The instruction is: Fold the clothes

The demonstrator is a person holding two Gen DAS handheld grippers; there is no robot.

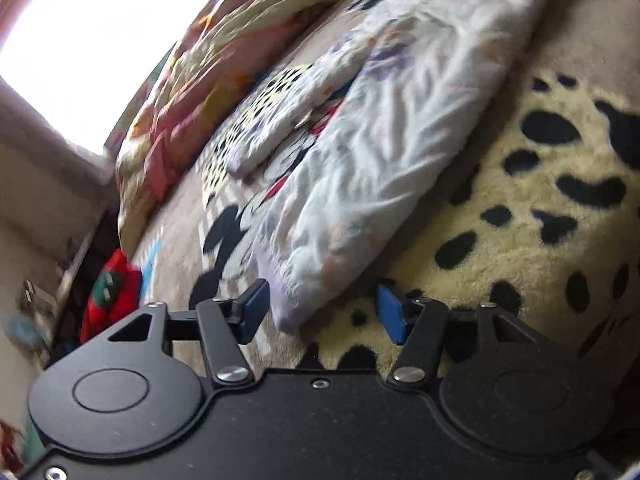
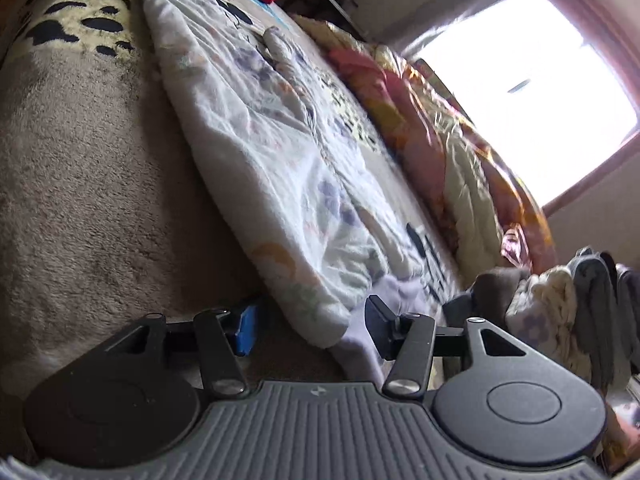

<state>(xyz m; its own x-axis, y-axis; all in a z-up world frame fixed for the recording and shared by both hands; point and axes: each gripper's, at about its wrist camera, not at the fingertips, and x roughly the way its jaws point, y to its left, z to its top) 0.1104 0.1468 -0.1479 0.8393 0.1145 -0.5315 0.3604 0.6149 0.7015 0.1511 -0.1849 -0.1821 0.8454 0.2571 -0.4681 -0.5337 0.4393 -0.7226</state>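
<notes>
White, thin and heavily creased, the garment (image 1: 384, 152) carries faint lilac and orange prints and lies stretched long across the plush blanket (image 1: 532, 184) on the bed, folded over on itself along its length. Its pale lilac hem corner sits nearest the left gripper (image 1: 322, 312), whose blue-padded jaws stand apart on either side of that corner without pressing on it. One sleeve (image 1: 280, 132) lies out flat to the side of the body, its cuff resting on the blanket's cartoon print. At the garment's other end, the right gripper (image 2: 312, 320) likewise has its jaws parted, with a lilac-edged corner between them; no pad presses on the cloth.

Only the left wrist view shows the blanket's cream patch with black spots close up, and a red plush toy (image 1: 110, 292) beyond the bed's edge. Only the right wrist view shows a heap of grey and cream clothes (image 2: 572, 300) at the right. Farther back in both lies a crumpled floral quilt (image 2: 452, 140) under a bright window (image 2: 528, 92).
</notes>
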